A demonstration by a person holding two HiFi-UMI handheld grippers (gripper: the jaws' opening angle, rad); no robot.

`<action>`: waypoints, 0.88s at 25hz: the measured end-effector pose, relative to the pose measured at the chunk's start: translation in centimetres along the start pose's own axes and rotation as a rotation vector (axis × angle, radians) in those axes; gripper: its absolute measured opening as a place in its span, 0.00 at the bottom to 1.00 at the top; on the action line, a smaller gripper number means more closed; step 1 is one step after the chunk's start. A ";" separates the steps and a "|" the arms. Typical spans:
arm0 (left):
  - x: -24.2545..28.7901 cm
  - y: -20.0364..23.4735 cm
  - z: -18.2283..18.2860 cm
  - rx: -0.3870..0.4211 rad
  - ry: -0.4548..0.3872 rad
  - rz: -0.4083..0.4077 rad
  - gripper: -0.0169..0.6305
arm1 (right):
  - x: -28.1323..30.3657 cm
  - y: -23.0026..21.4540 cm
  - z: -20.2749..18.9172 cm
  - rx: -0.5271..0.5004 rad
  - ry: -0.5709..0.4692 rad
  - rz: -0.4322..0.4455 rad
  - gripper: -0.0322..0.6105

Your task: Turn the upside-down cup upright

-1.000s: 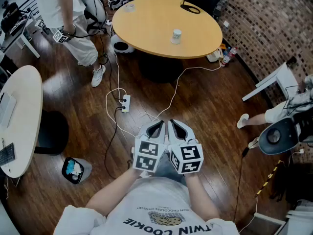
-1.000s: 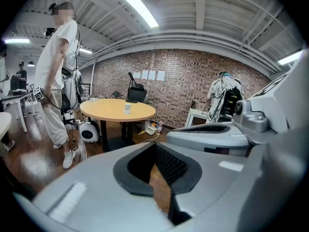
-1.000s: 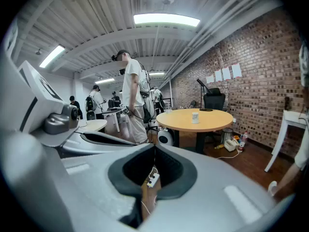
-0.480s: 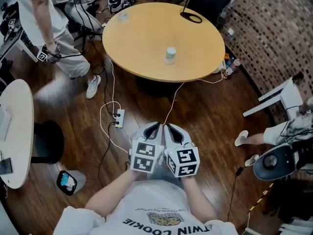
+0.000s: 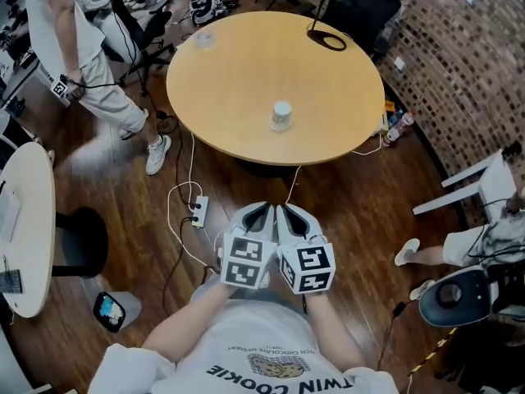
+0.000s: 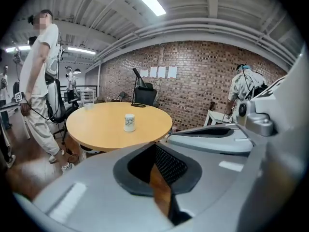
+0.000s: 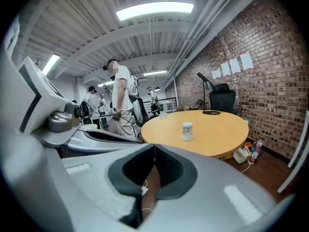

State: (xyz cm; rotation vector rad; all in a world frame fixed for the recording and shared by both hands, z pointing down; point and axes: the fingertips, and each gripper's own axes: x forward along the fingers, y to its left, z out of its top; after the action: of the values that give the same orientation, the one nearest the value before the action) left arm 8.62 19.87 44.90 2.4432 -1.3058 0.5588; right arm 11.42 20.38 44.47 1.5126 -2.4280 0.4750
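A small white cup (image 5: pixel 281 116) with a green print stands upside down near the front of a round wooden table (image 5: pixel 230 64); it also shows as the cup (image 6: pixel 129 122) in the left gripper view and the cup (image 7: pixel 187 131) in the right gripper view. My left gripper (image 5: pixel 261 213) and right gripper (image 5: pixel 289 213) are held side by side over the floor, short of the table edge, both pointing toward the cup. Each has its jaws shut with nothing between them.
A person (image 5: pixel 78 48) stands at the table's left. A black ring-shaped object (image 5: pixel 330 38) and a clear cup (image 5: pixel 204 35) lie at the table's far side. A power strip (image 5: pixel 198 212) and cables trail on the wooden floor. A white desk (image 5: pixel 29 220) is at left, a brick wall (image 5: pixel 459 48) at right.
Both grippers, still side by side and shut, have come closer to the round table; the table and cup now sit nearer and lower in the head view.
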 end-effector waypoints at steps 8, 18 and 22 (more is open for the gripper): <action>5.2 2.8 2.1 0.005 0.007 0.002 0.03 | 5.3 -3.5 2.0 0.002 -0.017 0.016 0.06; 13.6 10.2 5.4 -0.001 0.018 -0.048 0.03 | 16.2 -8.1 5.0 -0.003 -0.002 -0.040 0.11; 16.7 12.9 6.5 -0.005 0.043 -0.099 0.03 | 20.9 -10.2 5.3 0.032 0.049 -0.077 0.20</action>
State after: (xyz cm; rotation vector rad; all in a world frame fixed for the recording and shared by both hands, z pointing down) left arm 7.43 -1.93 48.30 2.4621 -1.1606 0.5773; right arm 11.37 -3.06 48.76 1.5815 -2.3265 0.5314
